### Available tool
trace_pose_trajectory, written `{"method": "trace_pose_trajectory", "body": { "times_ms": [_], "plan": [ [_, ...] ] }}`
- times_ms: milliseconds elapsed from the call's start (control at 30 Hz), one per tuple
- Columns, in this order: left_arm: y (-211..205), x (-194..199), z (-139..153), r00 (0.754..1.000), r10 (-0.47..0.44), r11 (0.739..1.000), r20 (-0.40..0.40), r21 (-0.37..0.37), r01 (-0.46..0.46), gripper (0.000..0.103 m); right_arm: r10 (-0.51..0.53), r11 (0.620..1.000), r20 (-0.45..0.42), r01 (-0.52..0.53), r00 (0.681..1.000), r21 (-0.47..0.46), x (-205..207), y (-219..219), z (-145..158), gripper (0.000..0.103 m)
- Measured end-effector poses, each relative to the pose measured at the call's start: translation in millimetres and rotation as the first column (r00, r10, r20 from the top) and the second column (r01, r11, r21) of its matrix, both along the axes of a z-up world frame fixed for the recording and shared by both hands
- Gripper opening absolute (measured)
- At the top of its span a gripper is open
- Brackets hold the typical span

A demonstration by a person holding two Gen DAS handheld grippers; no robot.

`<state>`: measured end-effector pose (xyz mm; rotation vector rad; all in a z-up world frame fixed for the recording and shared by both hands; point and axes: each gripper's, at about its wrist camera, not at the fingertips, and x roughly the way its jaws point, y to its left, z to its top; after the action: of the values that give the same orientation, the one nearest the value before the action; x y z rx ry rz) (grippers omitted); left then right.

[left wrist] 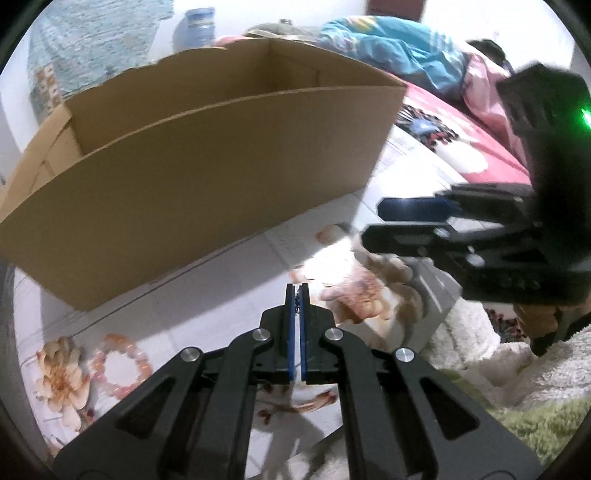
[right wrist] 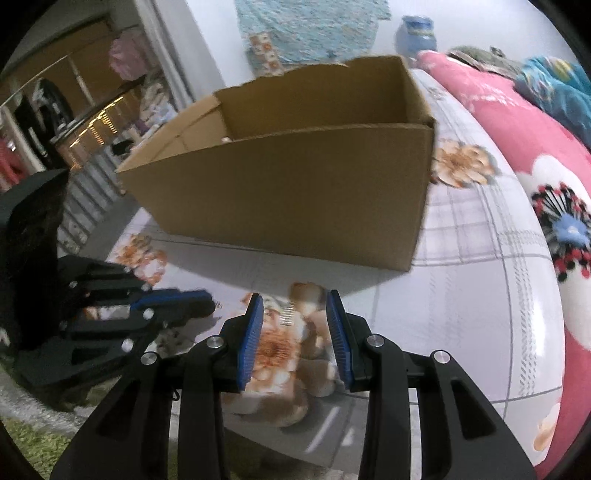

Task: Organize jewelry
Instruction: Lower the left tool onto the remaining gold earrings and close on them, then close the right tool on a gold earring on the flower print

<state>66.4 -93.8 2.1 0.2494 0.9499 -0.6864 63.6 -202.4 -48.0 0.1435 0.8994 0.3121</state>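
1. Right wrist view is showing a bedroom: a white wall [right wrist: 207, 55] with a blue patterned hanging [right wrist: 310, 29], and shelves [right wrist: 92, 122] with clothes sitting off to the left.
2. Bedding is covering the surface: a pale sheet [right wrist: 461, 295] printed with grey checks and orange flowers, a pink quilt [right wrist: 517, 140] lying along its right side, and a blue blanket [right wrist: 554, 88] bunching behind that.
3. A cardboard box [right wrist: 295, 192] is standing open on the sheet, ahead of both grippers.
4. The right gripper [right wrist: 295, 317] is hanging over the sheet with its blue pads [right wrist: 253, 332] spread apart, holding nothing.
5. The left gripper [left wrist: 297, 291] is pressing its pads together on a thin dark chain [left wrist: 296, 295], barely showing.
6. A pink bead bracelet [left wrist: 122, 363] is lying on the sheet, left of that gripper and near the box.
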Motion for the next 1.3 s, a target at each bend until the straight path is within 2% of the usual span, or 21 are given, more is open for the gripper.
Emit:
{"method": "trace_pose_trajectory", "body": {
  "times_ms": [167, 333, 567, 733, 967, 1300],
  "plan": [
    [23, 6, -1, 0.998, 0.066, 0.998, -0.005, -0.017, -0.066, 0.001, 0.082, 0.995, 0.002, -0.082, 0.997, -0.065, 4, 23, -2, 0.035],
    [34, 8, -2, 0.996, 0.089, 0.995, -0.006, -0.032, -0.089, 0.001, 0.136, 0.983, -0.009, -0.136, 0.991, -0.127, 10, 39, -9, 0.035],
    [38, 9, -5, 0.995, 0.101, 0.994, -0.007, -0.048, -0.101, 0.001, 0.156, 0.966, -0.027, -0.158, 0.987, -0.203, 15, 49, -16, 0.026],
    [41, 11, -7, 0.994, 0.107, 0.993, -0.011, -0.056, -0.108, 0.001, 0.145, 0.964, -0.040, -0.150, 0.989, -0.219, 19, 47, -19, 0.023],
    [38, 11, -9, 0.994, 0.111, 0.992, -0.016, -0.059, -0.112, 0.001, 0.154, 0.960, -0.060, -0.164, 0.986, -0.229, 21, 47, -21, 0.012],
    [35, 11, -9, 0.994, 0.110, 0.992, -0.015, -0.059, -0.110, 0.001, 0.150, 0.963, -0.062, -0.160, 0.987, -0.217, 20, 48, -22, 0.012]
  ]
}}
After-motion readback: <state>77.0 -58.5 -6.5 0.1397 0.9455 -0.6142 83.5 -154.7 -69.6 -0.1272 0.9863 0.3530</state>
